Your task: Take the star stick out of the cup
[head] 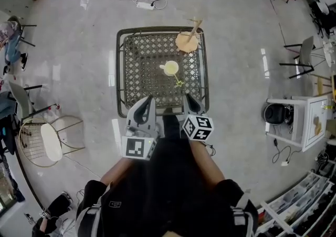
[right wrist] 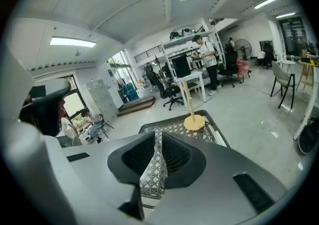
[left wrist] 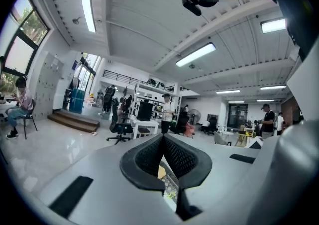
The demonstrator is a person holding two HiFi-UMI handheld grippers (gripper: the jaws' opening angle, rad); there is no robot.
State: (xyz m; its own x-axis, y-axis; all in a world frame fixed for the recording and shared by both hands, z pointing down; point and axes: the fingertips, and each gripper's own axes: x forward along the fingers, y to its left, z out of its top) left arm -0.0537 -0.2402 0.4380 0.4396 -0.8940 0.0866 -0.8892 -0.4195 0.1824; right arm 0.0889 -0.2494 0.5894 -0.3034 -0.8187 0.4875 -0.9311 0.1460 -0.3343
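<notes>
Touching pale cup (head: 170, 67): thin yellow-green star stick (head: 178, 79).

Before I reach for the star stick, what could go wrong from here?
The cup is small and stands on an open mesh table; pulling the star stick sideways may tip it.
The wooden stand stands beyond the cup, so a long reach may knock it.
The right claw looks barely open and may push the stick instead of gripping it.
</notes>
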